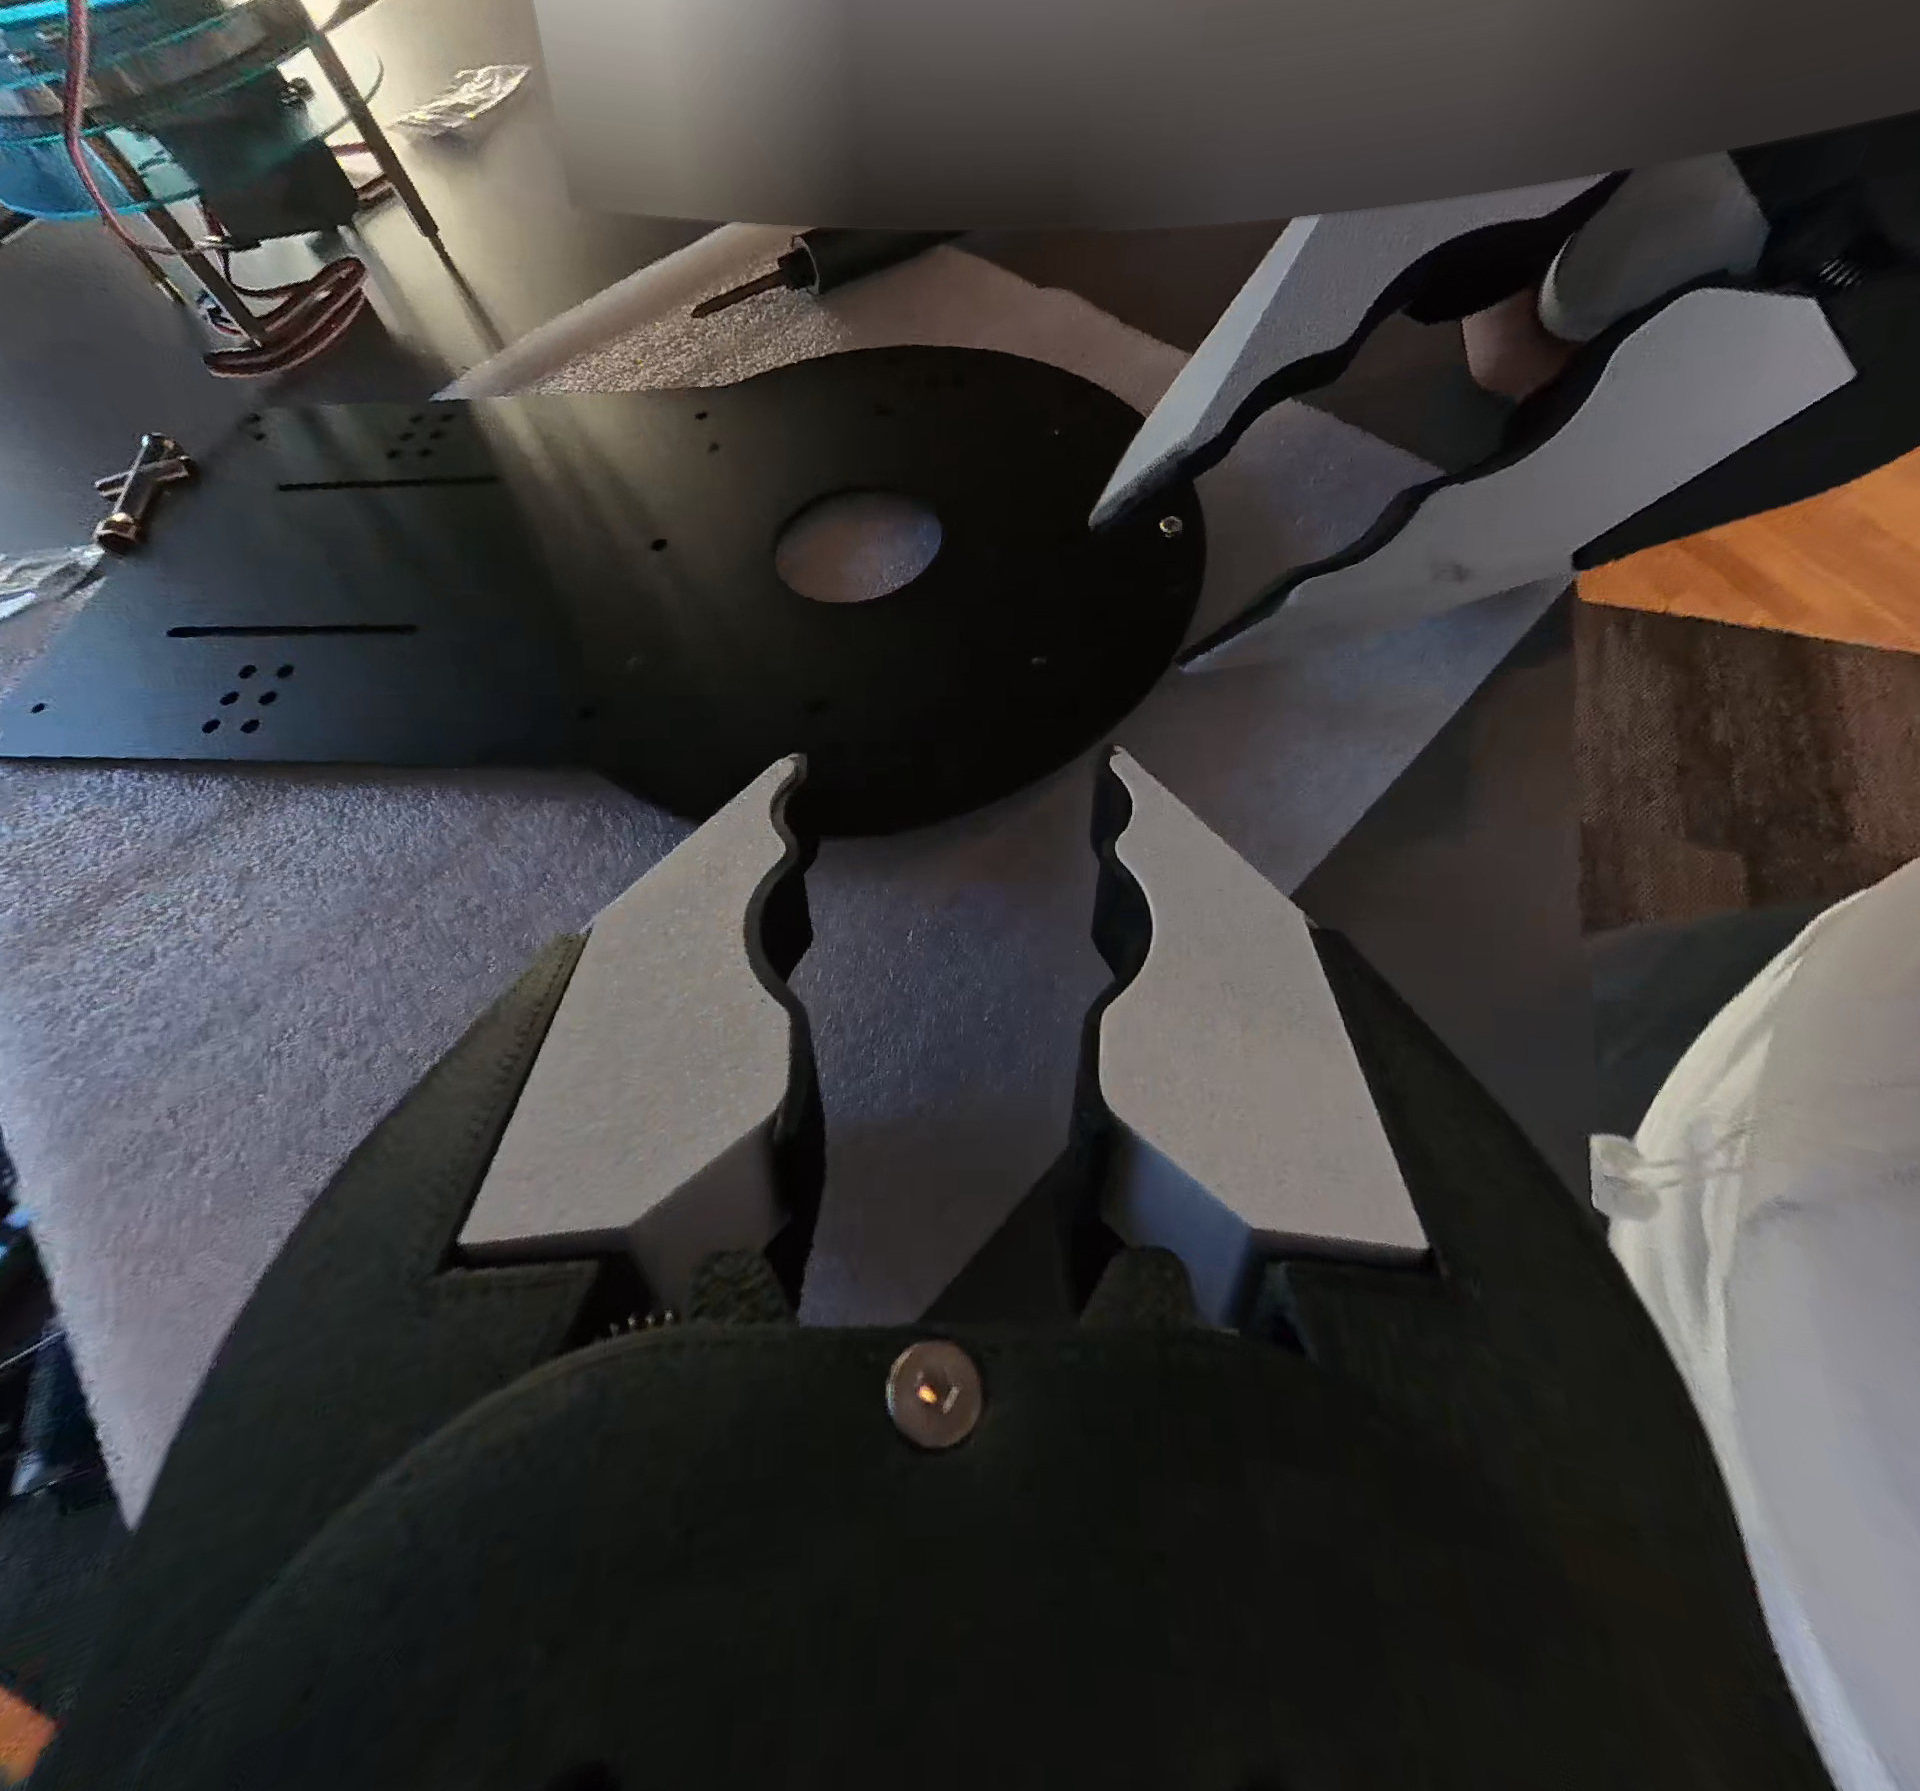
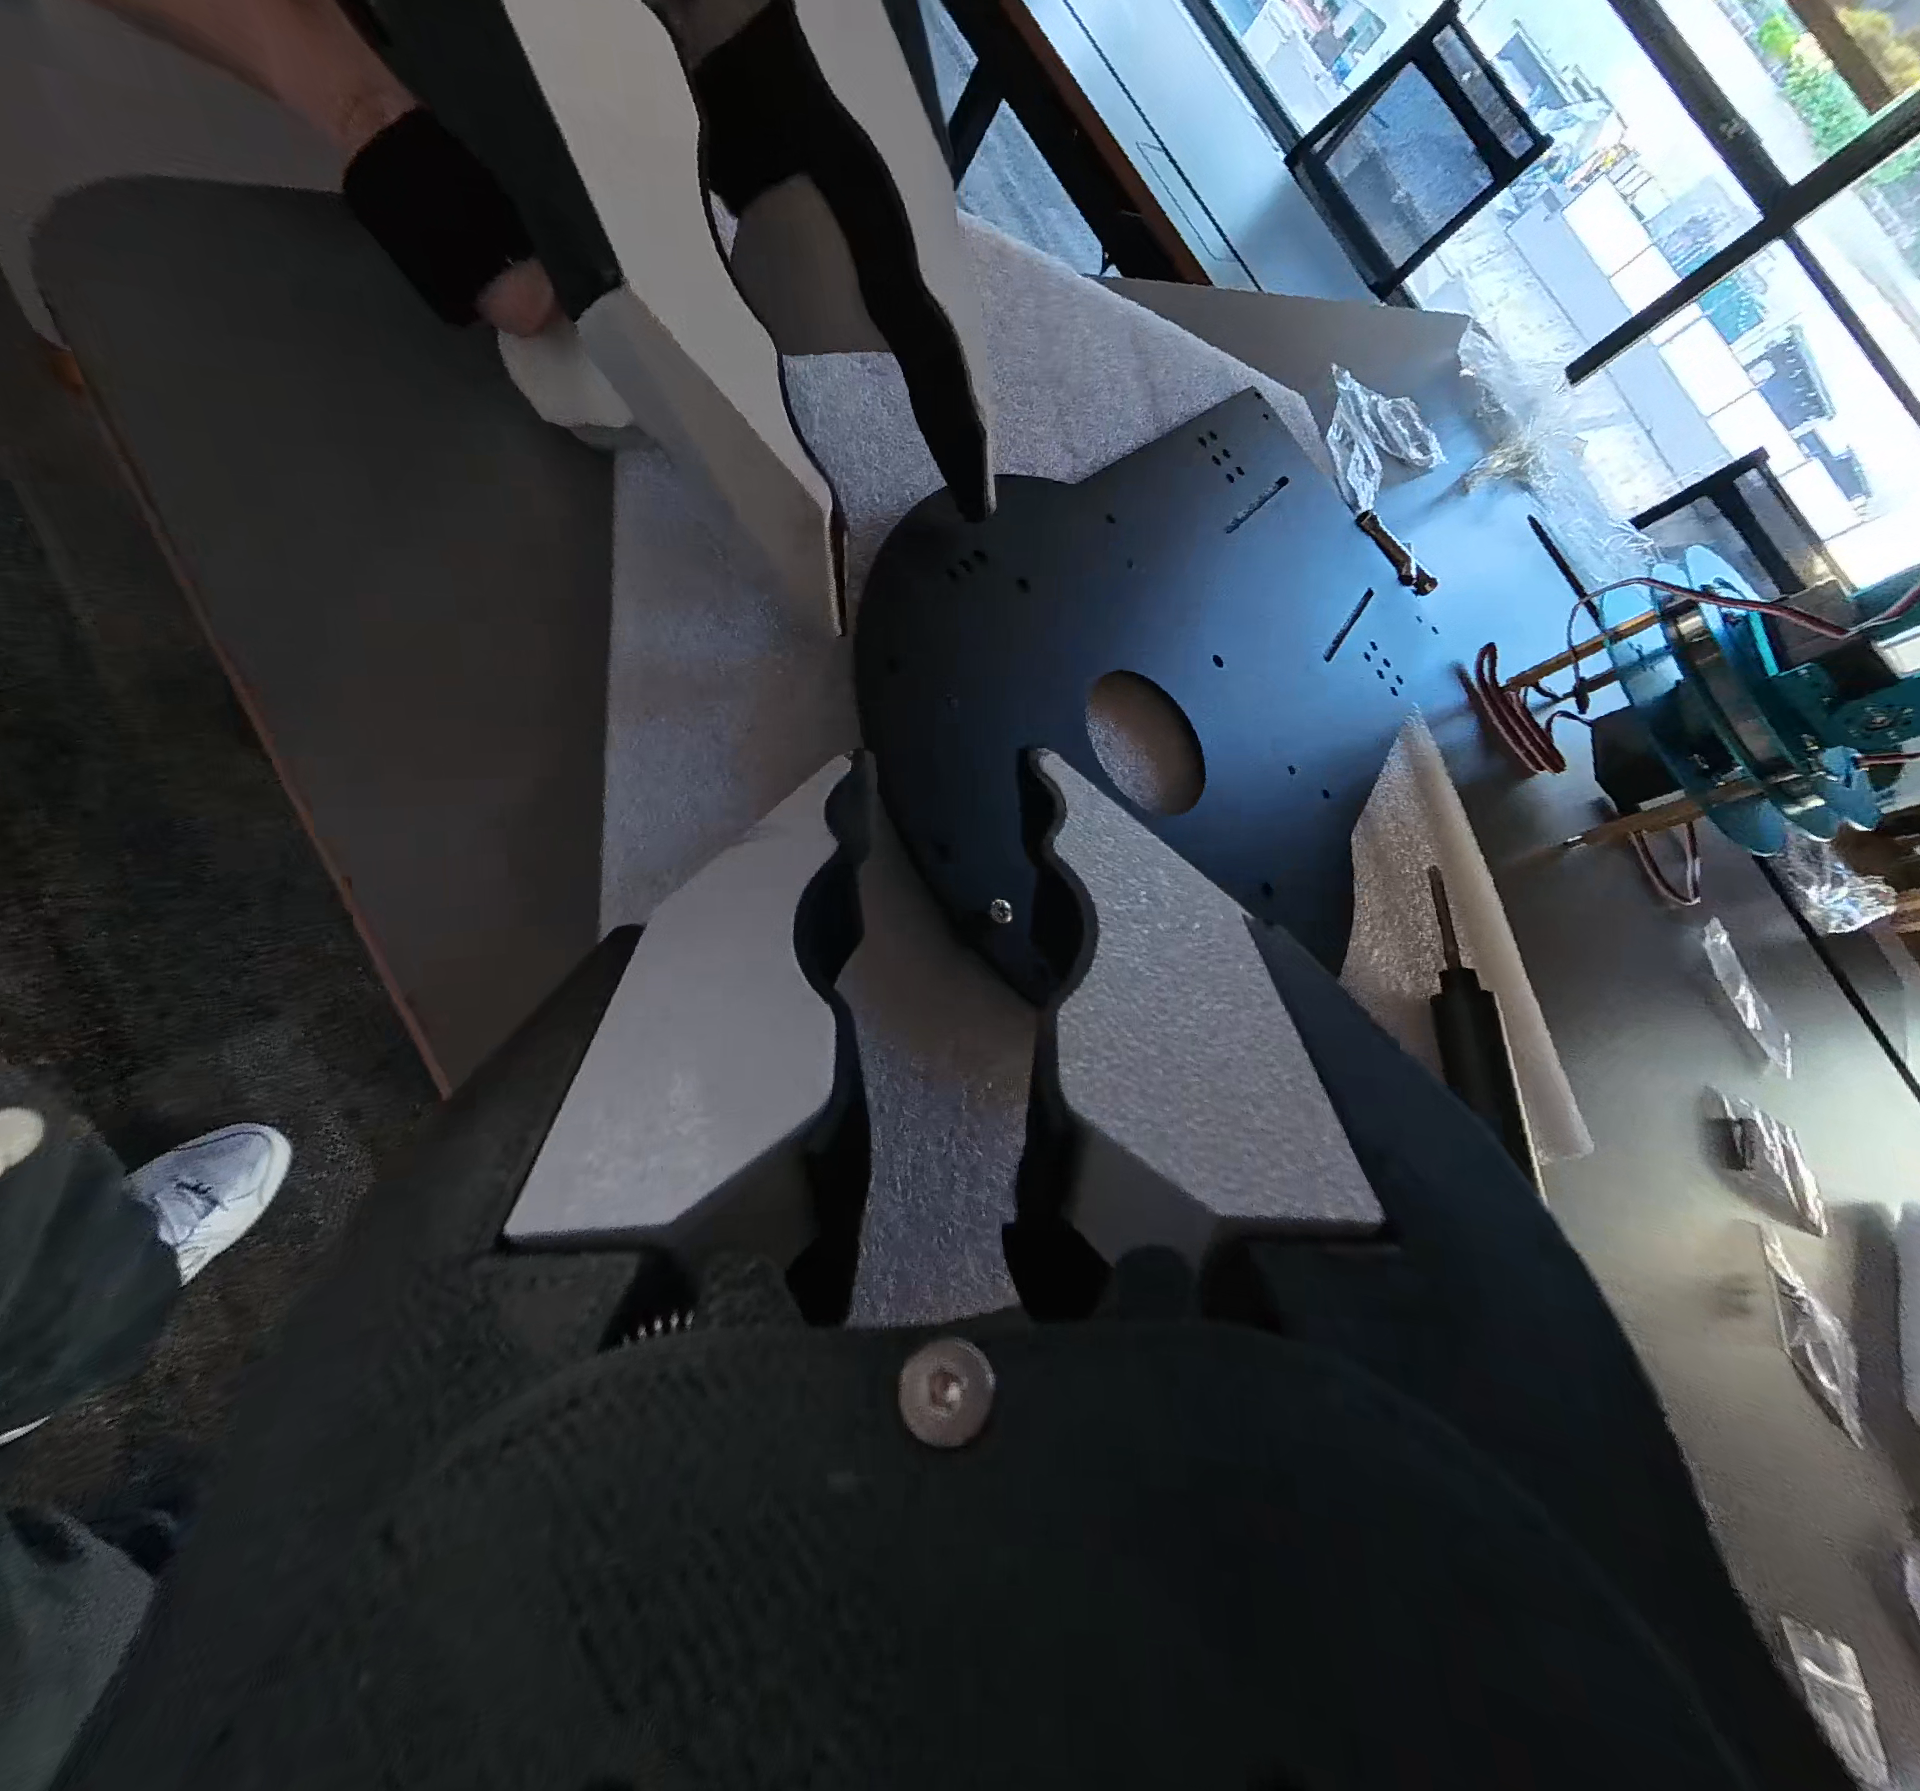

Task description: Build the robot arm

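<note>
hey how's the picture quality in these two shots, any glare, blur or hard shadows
Left wrist view: sun streaks cross the black plate, which turns glossy grey at its far end; the large smooth patch up top is added masking. Right wrist view: bright windows blow out the corner, the plate picks up bluish sheen, and the edges smear and bend.

My left gripper [image 1: 951,785] spread wide at the near rim of a flat black plate [image 1: 644,588] with round centre hole, lying on grey foam sheet [image 1: 312,962], my right gripper [image 2: 945,775] parted, straddling its rounded edge beside a small screw [image 2: 1001,908]
</note>
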Motion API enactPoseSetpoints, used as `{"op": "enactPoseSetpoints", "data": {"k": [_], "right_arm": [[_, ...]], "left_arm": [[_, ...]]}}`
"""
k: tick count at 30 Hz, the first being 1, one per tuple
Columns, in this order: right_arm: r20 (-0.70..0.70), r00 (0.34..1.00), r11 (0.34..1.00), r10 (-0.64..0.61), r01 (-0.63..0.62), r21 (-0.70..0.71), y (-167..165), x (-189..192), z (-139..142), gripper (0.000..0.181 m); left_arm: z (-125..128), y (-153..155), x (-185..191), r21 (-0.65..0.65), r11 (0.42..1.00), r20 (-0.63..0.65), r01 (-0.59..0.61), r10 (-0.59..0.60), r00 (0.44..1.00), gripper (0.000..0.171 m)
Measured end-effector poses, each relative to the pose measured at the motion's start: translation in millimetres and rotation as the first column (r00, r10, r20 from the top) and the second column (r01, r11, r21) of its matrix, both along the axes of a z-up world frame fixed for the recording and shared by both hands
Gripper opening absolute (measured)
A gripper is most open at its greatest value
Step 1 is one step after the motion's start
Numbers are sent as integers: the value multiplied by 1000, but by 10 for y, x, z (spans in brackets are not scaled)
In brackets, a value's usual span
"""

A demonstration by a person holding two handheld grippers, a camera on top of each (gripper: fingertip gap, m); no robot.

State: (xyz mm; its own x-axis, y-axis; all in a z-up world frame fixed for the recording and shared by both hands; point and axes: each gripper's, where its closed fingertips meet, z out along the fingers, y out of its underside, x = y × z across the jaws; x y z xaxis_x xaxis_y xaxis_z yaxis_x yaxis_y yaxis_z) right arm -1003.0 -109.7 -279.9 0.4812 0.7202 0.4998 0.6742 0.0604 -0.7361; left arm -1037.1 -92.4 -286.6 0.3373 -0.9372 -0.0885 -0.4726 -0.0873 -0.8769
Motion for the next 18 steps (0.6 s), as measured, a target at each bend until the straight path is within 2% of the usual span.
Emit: {"op": "enactPoseSetpoints", "data": {"k": [7, 18], "right_arm": [[6, 1000, 1000, 7, -7, -26, -4, -6, -30, 22], [13, 1000, 1000, 0, 0, -6, 1, -3, -23, 22]], "left_arm": [[25, 37, -18, 4, 999, 37, -37, 37, 999, 46], [23, 6, -7, -2, 1000, 41, -6, 6, 999, 48]]}}
